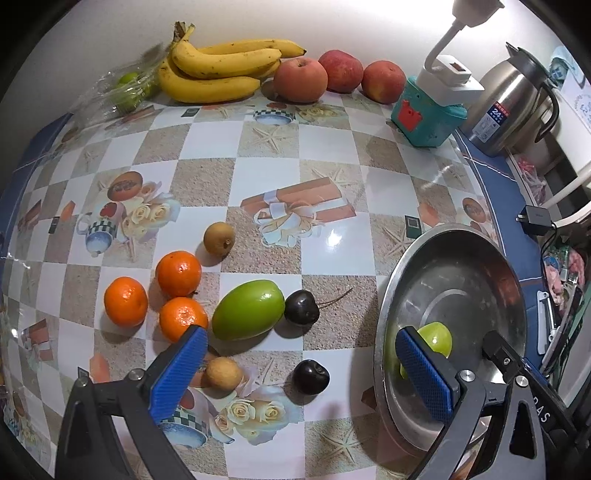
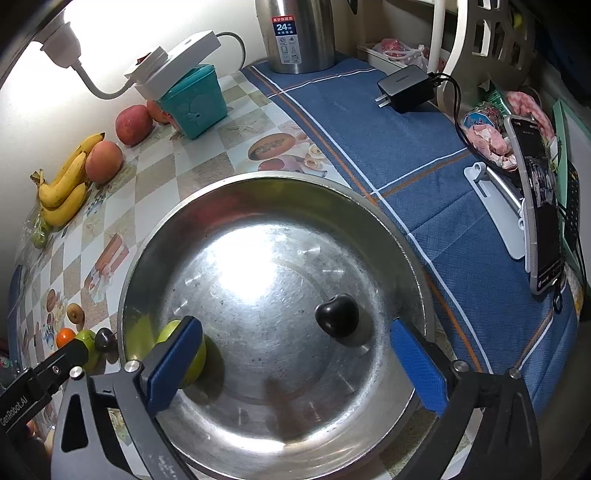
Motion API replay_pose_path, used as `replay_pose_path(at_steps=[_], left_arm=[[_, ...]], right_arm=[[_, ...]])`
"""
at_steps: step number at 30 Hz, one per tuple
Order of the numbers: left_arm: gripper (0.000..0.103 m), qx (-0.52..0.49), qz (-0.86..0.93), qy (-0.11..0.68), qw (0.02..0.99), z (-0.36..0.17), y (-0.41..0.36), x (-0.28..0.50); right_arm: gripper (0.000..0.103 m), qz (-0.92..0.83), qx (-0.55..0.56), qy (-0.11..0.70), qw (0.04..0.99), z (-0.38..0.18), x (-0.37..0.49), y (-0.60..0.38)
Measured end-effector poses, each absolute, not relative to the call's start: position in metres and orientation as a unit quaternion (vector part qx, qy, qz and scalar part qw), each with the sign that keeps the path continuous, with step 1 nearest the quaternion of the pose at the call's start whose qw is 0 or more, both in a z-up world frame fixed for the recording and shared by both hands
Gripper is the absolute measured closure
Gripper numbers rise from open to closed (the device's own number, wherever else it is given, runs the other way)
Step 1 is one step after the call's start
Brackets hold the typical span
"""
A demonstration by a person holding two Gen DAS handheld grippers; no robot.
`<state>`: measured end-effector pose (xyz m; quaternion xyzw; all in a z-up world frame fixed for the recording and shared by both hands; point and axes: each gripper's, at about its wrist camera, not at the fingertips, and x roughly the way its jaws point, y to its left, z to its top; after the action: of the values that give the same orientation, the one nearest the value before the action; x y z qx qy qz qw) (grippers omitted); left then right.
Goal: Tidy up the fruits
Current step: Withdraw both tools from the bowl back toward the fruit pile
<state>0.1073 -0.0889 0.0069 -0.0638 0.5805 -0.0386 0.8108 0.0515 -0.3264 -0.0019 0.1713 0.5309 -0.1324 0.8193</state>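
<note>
The left gripper points steeply down at the table with its blue pads spread wide and nothing between them. Its left pad hangs just in front of an orange, its right pad over the rim of the steel bowl. Between the pads, on the patterned tablecloth, lie a brown longan, a dark cherry, a large green fruit and a second cherry with a stem touching it. Two more oranges and another longan sit beyond, and along the far wall bananas and three apples.

The right gripper also tilts steeply down, over the steel bowl, jaws wide apart and empty. Inside the bowl a dark cherry rests apart from both pads; a small green fruit lies against the bowl's left wall, partly hidden behind the left pad, which may be touching it, though the view does not settle that. Beyond the bowl stand a teal box, a steel flask and a blue cloth.
</note>
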Motion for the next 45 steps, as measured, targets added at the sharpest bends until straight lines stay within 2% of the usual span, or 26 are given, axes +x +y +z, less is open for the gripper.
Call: replay_pose_path(at_steps=[20,32,45], left_arm=[[0.0,-0.029,0.004,0.535,0.844,0.037,-0.03,0.101],[0.0,-0.116,0.06,0.533,0.836,0.032,0.049,0.088],[0.0,-0.157,0.064,0.543,0.823,0.019,0.07,0.075]], right_arm=[[0.002,-0.091,0.161,0.522,0.833,0.009,0.053,-0.296],[0.002,0.006,0.137,0.511,0.849,0.022,0.056,-0.223],[0.002,0.117,0.104,0.535,0.83,0.014,0.054,-0.143]])
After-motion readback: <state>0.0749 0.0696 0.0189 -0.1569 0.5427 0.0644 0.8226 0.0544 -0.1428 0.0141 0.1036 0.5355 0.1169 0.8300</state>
